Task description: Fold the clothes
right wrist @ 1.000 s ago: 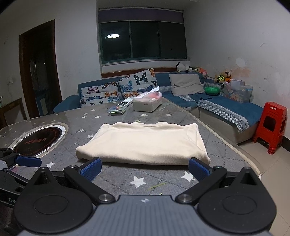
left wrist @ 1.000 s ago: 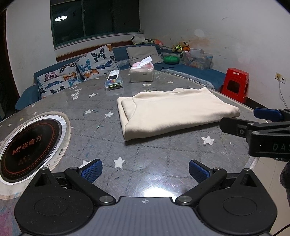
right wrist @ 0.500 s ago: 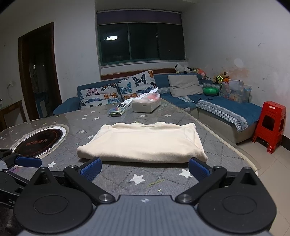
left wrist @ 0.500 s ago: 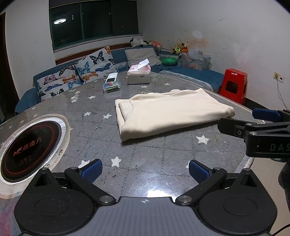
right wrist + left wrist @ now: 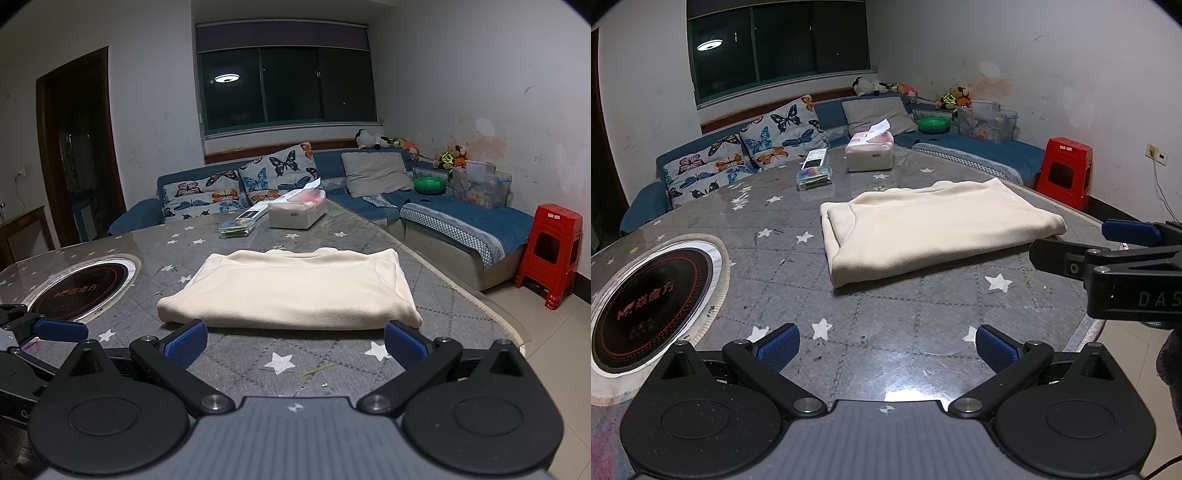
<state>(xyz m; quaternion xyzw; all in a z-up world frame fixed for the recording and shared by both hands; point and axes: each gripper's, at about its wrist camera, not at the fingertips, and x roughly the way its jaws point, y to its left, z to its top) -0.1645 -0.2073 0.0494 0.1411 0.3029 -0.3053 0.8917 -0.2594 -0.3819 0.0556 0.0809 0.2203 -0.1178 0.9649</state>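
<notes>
A cream garment [image 5: 931, 229] lies folded into a flat rectangle on the grey star-patterned table [image 5: 871, 317]; it also shows in the right wrist view [image 5: 295, 295]. My left gripper [image 5: 886, 345] is open and empty, well short of the garment's left end. My right gripper [image 5: 295, 345] is open and empty, just in front of the garment's near edge. The right gripper's fingers [image 5: 1126, 230] show at the right of the left wrist view. The left gripper's finger [image 5: 59, 329] shows at the left of the right wrist view.
A round black induction plate [image 5: 646, 299] is set in the table at the left. A tissue box [image 5: 870, 153] and a small clear box [image 5: 813, 173] stand at the far side. A blue sofa [image 5: 461, 221] and red stool [image 5: 550, 254] stand beyond the table edge.
Both grippers have drawn back and risen slightly from the garment, which looks a little farther away. Both stay open; the garment has not moved.
</notes>
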